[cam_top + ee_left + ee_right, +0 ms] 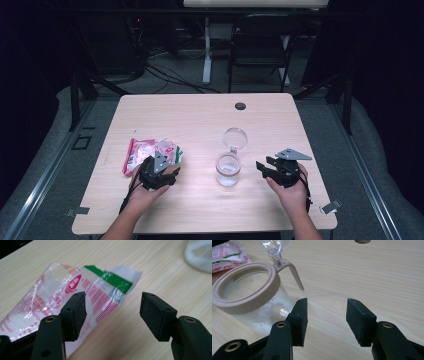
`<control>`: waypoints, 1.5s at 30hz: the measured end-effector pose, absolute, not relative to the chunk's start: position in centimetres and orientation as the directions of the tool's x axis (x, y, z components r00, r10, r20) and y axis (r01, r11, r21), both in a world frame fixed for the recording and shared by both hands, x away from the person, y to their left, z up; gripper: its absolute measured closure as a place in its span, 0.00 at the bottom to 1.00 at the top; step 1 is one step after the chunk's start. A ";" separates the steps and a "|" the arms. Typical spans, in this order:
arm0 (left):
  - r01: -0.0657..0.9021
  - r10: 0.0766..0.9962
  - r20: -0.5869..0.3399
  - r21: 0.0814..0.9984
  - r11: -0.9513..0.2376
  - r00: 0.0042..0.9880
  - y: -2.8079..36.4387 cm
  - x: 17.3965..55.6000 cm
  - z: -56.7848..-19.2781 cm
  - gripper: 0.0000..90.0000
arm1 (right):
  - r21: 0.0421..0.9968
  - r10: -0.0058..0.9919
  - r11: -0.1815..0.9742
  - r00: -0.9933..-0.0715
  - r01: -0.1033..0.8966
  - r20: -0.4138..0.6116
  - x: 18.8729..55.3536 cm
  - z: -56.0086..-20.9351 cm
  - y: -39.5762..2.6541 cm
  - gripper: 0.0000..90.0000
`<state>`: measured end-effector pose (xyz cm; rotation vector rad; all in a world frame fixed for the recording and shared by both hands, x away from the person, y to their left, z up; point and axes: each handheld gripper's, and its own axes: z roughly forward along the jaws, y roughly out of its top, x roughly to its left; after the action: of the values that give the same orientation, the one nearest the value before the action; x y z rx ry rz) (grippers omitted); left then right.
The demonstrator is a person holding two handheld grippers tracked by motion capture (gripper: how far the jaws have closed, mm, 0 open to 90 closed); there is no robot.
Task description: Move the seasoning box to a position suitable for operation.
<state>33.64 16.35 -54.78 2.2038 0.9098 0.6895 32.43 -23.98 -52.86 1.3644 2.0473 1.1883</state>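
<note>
In the high view, the torn packet point(150, 152) lies at lower left under the left gripper point(159, 172); the open-lidded jar point(228, 170) stands mid-frame on the surface point(280, 115), ready for filling, with bare room beyond.

In the left gripper view, wide jaws straddle the packet's corner, unpinched.

In the right gripper view, the right gripper point(326, 315) is held open and empty beside the jar.

From above I saw the table point(200, 107) with a torn bag point(145, 152) lying flat on its left part. My left gripper point(159, 170) was at the near edge of the bag, over its right corner. In the middle stood a glass jar point(228, 170), and its clear lid point(235, 137) was swung open behind it. My right gripper point(267, 167) was to the right of the jar, apart from it, and it pointed toward the jar. A small dark hole point(240, 106) was near the far edge.
</note>
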 end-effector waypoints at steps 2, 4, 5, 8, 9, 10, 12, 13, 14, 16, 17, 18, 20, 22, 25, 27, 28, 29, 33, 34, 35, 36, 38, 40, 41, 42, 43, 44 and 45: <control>0.411 0.752 0.238 0.717 -0.563 0.614 16.4 33.9 -55.0 0.42 | 0.819 0.889 0.160 -0.441 0.551 0.122 32.5 -53.0 -24.0 0.58; 0.409 0.758 0.257 0.716 -0.565 0.599 16.3 34.1 -55.2 0.42 | 0.818 0.888 0.158 -0.442 0.553 0.128 32.6 -53.1 -24.0 0.58; 0.413 0.762 0.261 0.714 -0.565 0.592 16.3 34.3 -55.3 0.42 | 0.818 0.887 0.155 -0.443 0.553 0.132 32.6 -53.1 -24.0 0.58; 0.416 0.772 0.291 0.707 -0.571 0.565 16.2 34.9 -55.7 0.42 | 0.813 0.887 0.157 -0.443 0.561 0.134 32.7 -53.3 -24.0 0.58; 0.418 0.778 0.296 0.709 -0.568 0.554 16.1 35.2 -55.9 0.42 | 0.810 0.888 0.159 -0.441 0.564 0.133 32.7 -53.3 -24.0 0.58; 0.421 0.782 0.301 0.708 -0.567 0.546 16.2 35.3 -55.9 0.42 | 0.810 0.887 0.158 -0.441 0.565 0.135 32.7 -53.3 -24.0 0.58; 0.432 0.791 0.306 0.705 -0.562 0.530 16.3 35.6 -56.1 0.43 | 0.811 0.887 0.157 -0.441 0.564 0.135 32.7 -53.4 -24.0 0.58; 0.432 0.796 0.312 0.708 -0.559 0.519 16.3 35.7 -56.2 0.44 | 0.811 0.887 0.157 -0.441 0.564 0.135 32.7 -53.4 -24.0 0.58; 0.436 0.797 0.317 0.704 -0.561 0.514 16.4 35.8 -56.2 0.45 | 0.811 0.887 0.157 -0.441 0.564 0.134 32.7 -53.4 -24.0 0.58; 0.436 0.799 0.318 0.705 -0.559 0.511 16.6 35.9 -56.3 0.51 | 0.811 0.886 0.156 -0.443 0.564 0.137 32.7 -53.4 -24.0 0.58; 0.435 0.804 0.319 0.710 -0.554 0.502 16.7 35.9 -56.4 0.53 | 0.810 0.886 0.156 -0.443 0.565 0.138 32.8 -53.4 -24.0 0.58; 0.434 0.803 0.320 0.710 -0.555 0.504 16.8 35.9 -56.4 0.57 | 0.810 0.887 0.155 -0.441 0.566 0.138 32.8 -53.5 -24.0 0.58; 0.435 0.804 0.328 0.707 -0.558 0.497 17.0 35.9 -56.3 0.63 | 0.810 0.887 0.155 -0.441 0.566 0.139 32.8 -53.5 -24.0 0.58; 0.437 0.808 0.322 0.712 -0.550 0.494 17.1 35.9 -56.2 0.70 | 0.810 0.887 0.154 -0.441 0.565 0.139 32.7 -53.5 -24.0 0.58; 0.442 0.820 0.321 0.719 -0.536 0.473 17.1 35.9 -56.1 0.79 | 0.810 0.888 0.157 -0.439 0.565 0.135 32.8 -53.5 -24.0 0.58; 0.449 0.826 0.312 0.721 -0.528 0.470 17.3 36.0 -56.1 0.84 | 0.810 0.888 0.155 -0.438 0.566 0.137 32.8 -53.6 -24.0 0.58; 0.451 0.830 0.305 0.725 -0.520 0.468 17.4 36.1 -56.0 0.86 | 0.809 0.889 0.155 -0.438 0.567 0.136 32.8 -53.6 -24.0 0.58; 0.457 0.833 0.295 0.726 -0.514 0.468 17.5 36.2 -56.0 0.88 | 0.808 0.889 0.156 -0.438 0.568 0.137 32.8 -53.6 -24.0 0.58; 0.481 0.857 0.238 0.745 -0.462 0.456 18.5 36.4 -55.7 0.97 | 0.807 0.887 0.151 -0.439 0.571 0.144 32.8 -53.6 -24.1 0.58; 0.482 0.860 0.227 0.749 -0.454 0.458 18.7 36.5 -55.6 0.98 | 0.807 0.887 0.151 -0.439 0.571 0.145 32.9 -53.6 -24.1 0.58; 0.489 0.865 0.211 0.753 -0.441 0.455 18.8 36.5 -55.5 0.99 | 0.806 0.887 0.153 -0.439 0.572 0.144 32.9 -53.6 -24.2 0.58; 0.490 0.865 0.210 0.752 -0.440 0.455 18.9 36.5 -55.4 0.99 | 0.805 0.888 0.151 -0.437 0.573 0.144 32.9 -53.6 -24.2 0.58; 0.491 0.868 0.201 0.757 -0.432 0.453 19.0 36.5 -55.4 1.00 | 0.803 0.889 0.152 -0.436 0.576 0.144 32.9 -53.6 -24.2 0.58; 0.493 0.868 0.201 0.755 -0.433 0.454 19.1 36.5 -55.2 1.00 | 0.804 0.889 0.150 -0.434 0.576 0.145 32.9 -53.7 -24.2 0.58; 0.494 0.871 0.192 0.759 -0.424 0.452 19.3 36.5 -55.0 1.00 | 0.803 0.889 0.150 -0.434 0.577 0.145 32.9 -53.7 -24.2 0.58; 0.494 0.874 0.188 0.763 -0.417 0.448 19.4 36.5 -54.9 1.00 | 0.806 0.890 0.140 -0.430 0.575 0.152 32.9 -53.7 -24.2 0.58; 0.494 0.878 0.174 0.770 -0.403 0.446 19.7 36.5 -54.7 1.00 | 0.806 0.891 0.138 -0.428 0.576 0.153 32.9 -53.7 -24.2 0.58; 0.496 0.883 0.159 0.778 -0.387 0.441 19.9 36.5 -54.6 1.00 | 0.805 0.890 0.137 -0.428 0.577 0.156 32.9 -53.7 -24.3 0.58; 0.496 0.886 0.149 0.782 -0.378 0.440 20.1 36.5 -54.4 1.00 | 0.806 0.889 0.134 -0.429 0.577 0.160 32.9 -53.8 -24.3 0.58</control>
<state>36.53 20.09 -54.44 2.0284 1.1565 0.7518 32.92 -24.28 -53.77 1.4160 2.0600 1.2012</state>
